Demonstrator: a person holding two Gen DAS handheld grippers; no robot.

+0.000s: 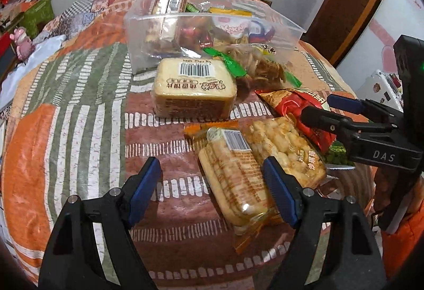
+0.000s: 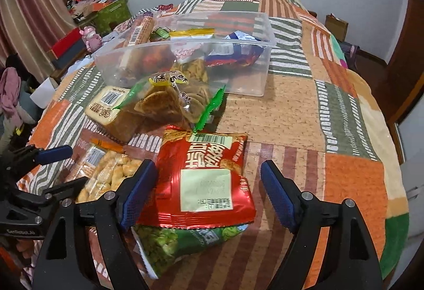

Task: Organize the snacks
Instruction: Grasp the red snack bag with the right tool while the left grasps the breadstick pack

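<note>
While both jaws stood open and empty, the left gripper (image 1: 212, 184) hovered over the clear-wrapped pack of long pale biscuits (image 1: 234, 178), the right gripper (image 2: 206, 192) over the red foil snack bag (image 2: 204, 181) — apparently lined up for separate picks. Loose packets lay on the patchwork-quilted bed (image 2: 331, 109), just before the clear plastic bin (image 2: 238, 64), already part-filled — presumably the destination.

Both views were evenly lit by soft indoor light, with faint shadows. Glare spotted the red packet (image 2: 204, 184) and the clear bin (image 1: 212, 25). Fisheye bending curved the edges, and dark vignettes filled corners at 10 and 2 o'clock.
</note>
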